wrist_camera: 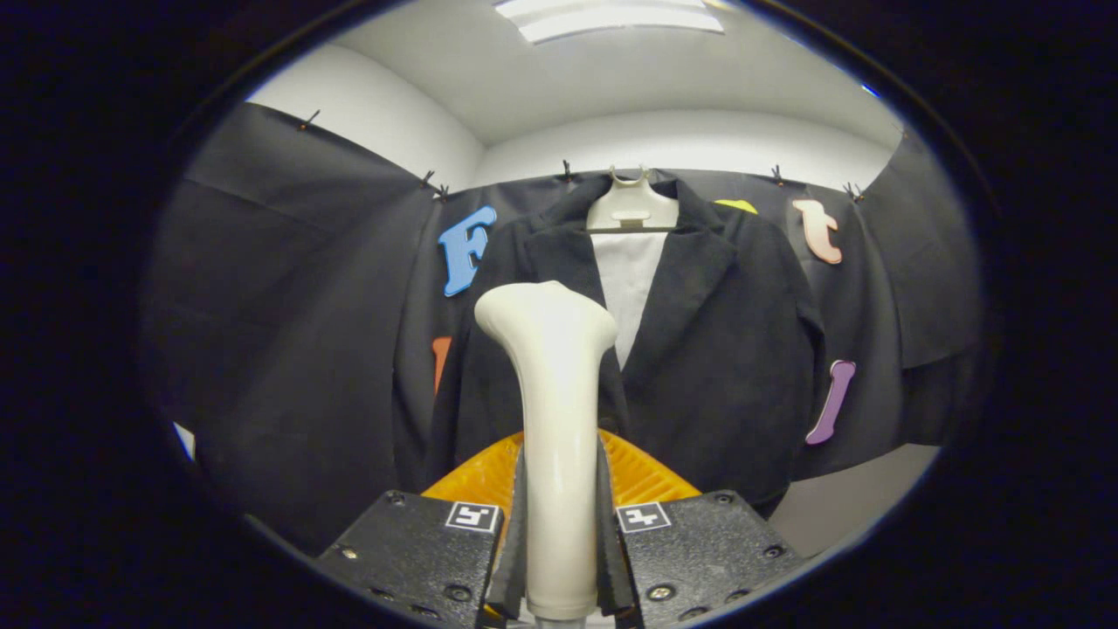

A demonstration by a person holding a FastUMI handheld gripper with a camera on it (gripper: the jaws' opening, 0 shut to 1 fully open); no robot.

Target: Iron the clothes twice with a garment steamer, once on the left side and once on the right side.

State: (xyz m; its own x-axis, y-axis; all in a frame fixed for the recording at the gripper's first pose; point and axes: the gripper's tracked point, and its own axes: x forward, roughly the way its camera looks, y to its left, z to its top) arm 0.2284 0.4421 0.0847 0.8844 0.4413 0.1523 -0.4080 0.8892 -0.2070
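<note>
Black cloth walls the booth under a white ceiling.
Hand-held gripper (559,559) is clamped on the steamer (552,419), both fingers pressing its upright handle; beyond them a dark jacket (716,349) hangs on a hanger (631,208).

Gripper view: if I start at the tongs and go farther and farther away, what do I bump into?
Tongs shut on the steamer → steamer standing up between them → black jacket hanging beyond → hanger at its collar → ceiling light.
</note>
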